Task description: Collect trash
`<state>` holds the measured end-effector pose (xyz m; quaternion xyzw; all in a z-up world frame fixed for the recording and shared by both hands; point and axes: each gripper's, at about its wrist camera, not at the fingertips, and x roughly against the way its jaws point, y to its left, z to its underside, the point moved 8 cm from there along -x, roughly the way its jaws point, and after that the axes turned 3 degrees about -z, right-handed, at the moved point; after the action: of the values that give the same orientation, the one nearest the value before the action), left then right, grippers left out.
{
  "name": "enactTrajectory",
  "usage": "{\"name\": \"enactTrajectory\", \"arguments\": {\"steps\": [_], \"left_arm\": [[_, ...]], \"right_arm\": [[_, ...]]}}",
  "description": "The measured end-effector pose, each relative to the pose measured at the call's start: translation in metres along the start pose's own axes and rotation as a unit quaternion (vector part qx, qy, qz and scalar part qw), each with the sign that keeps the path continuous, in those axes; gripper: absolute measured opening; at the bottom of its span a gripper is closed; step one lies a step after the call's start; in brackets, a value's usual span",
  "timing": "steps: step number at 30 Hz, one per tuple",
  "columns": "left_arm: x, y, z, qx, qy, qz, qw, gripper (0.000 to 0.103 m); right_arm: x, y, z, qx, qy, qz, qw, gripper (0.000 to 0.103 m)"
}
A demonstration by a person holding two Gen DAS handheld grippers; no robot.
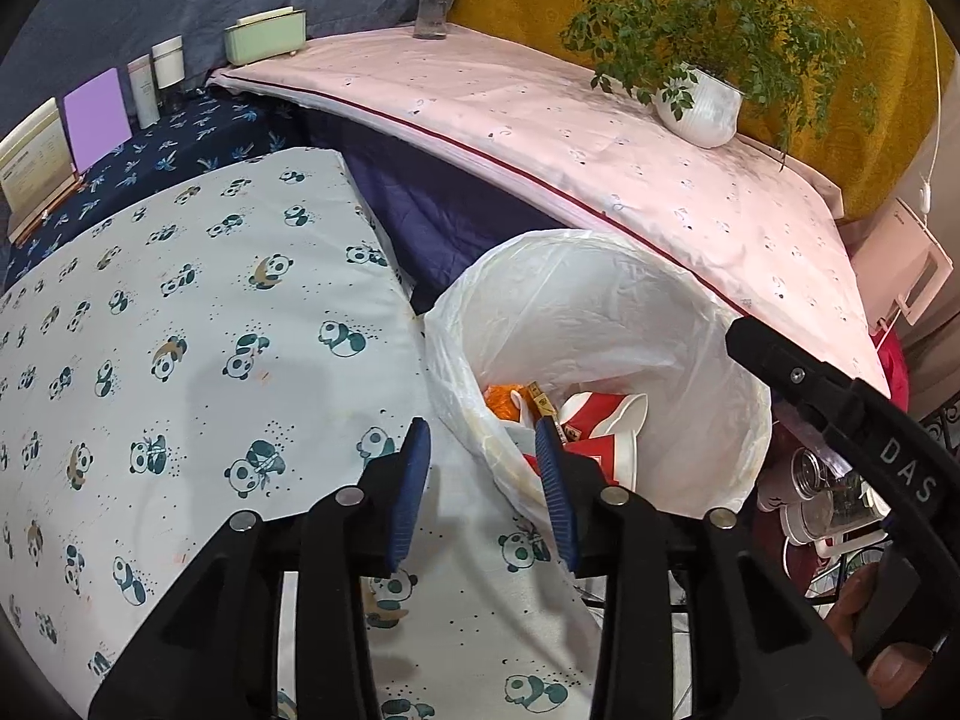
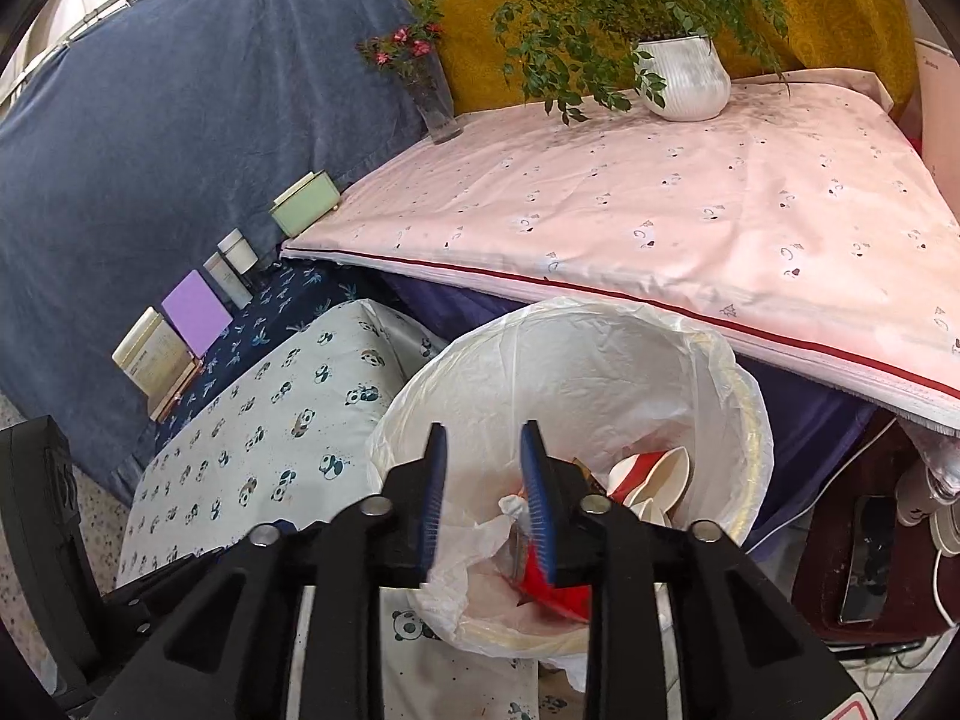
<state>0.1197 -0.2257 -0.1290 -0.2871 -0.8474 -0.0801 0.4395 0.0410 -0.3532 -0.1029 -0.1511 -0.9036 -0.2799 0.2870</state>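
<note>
A bin lined with a white plastic bag (image 1: 690,324) stands beside the panda-print table (image 1: 180,360); it also shows in the right wrist view (image 2: 600,372). Inside lie red-and-white paper cups (image 1: 606,426), an orange wrapper (image 1: 504,399) and crumpled trash (image 2: 558,588). My left gripper (image 1: 483,450) is open and empty, over the table edge at the bin's near rim. My right gripper (image 2: 483,468) is open and empty, above the bin's mouth. The right gripper's black body (image 1: 840,414) shows at the right of the left wrist view.
A pink-covered table (image 2: 690,216) behind the bin carries a white potted plant (image 2: 684,78) and a glass vase with flowers (image 2: 435,102). A green box (image 1: 267,36), bottles (image 1: 156,81), a purple card (image 1: 96,117) and a book stand (image 1: 33,174) line the back left. Clutter and cables (image 2: 900,528) sit at the right.
</note>
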Motion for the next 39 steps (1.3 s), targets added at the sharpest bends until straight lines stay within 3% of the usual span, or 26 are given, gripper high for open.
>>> {"name": "enactTrajectory", "arguments": {"steps": [10, 14, 17, 28, 36, 38, 39], "left_arm": [[0.009, 0.012, 0.005, 0.007, -0.005, -0.011, 0.9999, 0.046], [0.015, 0.017, 0.008, 0.009, -0.008, -0.016, 0.9998, 0.05], [0.02, 0.022, 0.01, 0.011, -0.013, -0.024, 0.9996, 0.059], [0.036, 0.04, 0.025, 0.007, -0.024, -0.053, 0.9983, 0.075], [0.046, 0.047, 0.038, 0.005, -0.03, -0.073, 0.9969, 0.087], [0.048, 0.048, 0.041, 0.003, -0.031, -0.078, 0.9964, 0.088], [0.049, 0.048, 0.042, 0.003, -0.032, -0.08, 0.9963, 0.088]], "right_arm": [[0.007, 0.014, 0.003, 0.032, -0.002, 0.014, 0.999, 0.039], [0.014, 0.019, 0.002, 0.045, -0.007, 0.022, 0.999, 0.051], [0.019, 0.022, 0.003, 0.056, -0.011, 0.032, 0.998, 0.059], [0.038, 0.02, 0.016, 0.073, -0.014, 0.063, 0.995, 0.083], [0.049, 0.012, 0.033, 0.096, 0.005, 0.095, 0.991, 0.085], [0.052, 0.013, 0.037, 0.105, 0.005, 0.096, 0.99, 0.097], [0.054, 0.014, 0.038, 0.109, 0.003, 0.097, 0.989, 0.096]]}}
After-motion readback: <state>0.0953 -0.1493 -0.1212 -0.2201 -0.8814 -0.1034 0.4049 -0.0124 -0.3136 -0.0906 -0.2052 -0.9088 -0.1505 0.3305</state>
